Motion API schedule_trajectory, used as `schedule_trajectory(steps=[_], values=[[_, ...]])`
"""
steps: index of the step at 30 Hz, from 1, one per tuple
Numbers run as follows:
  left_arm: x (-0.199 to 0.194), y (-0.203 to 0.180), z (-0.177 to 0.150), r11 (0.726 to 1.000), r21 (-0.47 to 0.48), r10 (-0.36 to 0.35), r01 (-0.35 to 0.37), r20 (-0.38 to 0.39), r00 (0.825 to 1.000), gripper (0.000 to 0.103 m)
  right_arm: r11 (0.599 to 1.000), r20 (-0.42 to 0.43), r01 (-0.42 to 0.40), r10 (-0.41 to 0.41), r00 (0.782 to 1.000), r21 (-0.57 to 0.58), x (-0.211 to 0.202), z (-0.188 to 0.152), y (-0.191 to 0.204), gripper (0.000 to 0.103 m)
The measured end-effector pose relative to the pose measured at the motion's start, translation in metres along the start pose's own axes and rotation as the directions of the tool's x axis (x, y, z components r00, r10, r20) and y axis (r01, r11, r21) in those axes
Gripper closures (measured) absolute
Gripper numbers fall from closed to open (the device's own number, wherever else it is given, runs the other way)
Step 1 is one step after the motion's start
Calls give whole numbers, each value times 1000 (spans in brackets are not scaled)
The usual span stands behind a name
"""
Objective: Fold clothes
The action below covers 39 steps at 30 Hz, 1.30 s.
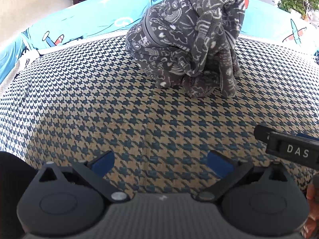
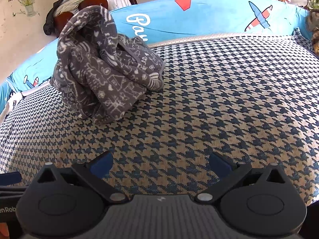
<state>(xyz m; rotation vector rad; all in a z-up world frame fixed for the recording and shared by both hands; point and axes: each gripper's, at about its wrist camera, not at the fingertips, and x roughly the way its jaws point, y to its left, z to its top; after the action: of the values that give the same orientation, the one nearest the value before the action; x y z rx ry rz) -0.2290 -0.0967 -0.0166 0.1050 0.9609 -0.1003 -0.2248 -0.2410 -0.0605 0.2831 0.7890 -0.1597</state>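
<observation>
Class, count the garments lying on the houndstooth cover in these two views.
1: a grey patterned garment, heaped near the cover's far edge by the blue backrest. Its folds could hide another.

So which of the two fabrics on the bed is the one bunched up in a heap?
The grey doodle-print fleece garment, piled up crumpled; the houndstooth cover lies flat under it. Both grippers are open and clear of it.

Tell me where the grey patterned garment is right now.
The grey garment sits bunched in a heap on the houndstooth cover, near the blue airplane-print cushion: upper centre-right in the left wrist view, upper left in the right.
</observation>
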Motion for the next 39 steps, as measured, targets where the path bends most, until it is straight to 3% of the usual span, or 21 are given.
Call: schedule_trajectory(steps=[17, 32, 39], values=[[5, -5, 1, 999, 41, 15, -15, 6, 1000, 0, 1000, -5, -26, 26, 1000, -3, -1, 1, 2, 4], [9, -2, 1, 1000, 26, -17, 17, -6, 1000, 0, 1000, -29, -6, 6, 1000, -1, 2, 0, 0, 6], [11, -2, 1, 1000, 14, -19, 19, -8, 1000, 0, 1000, -33, -2, 2, 999, 8, 2, 1, -2, 13]])
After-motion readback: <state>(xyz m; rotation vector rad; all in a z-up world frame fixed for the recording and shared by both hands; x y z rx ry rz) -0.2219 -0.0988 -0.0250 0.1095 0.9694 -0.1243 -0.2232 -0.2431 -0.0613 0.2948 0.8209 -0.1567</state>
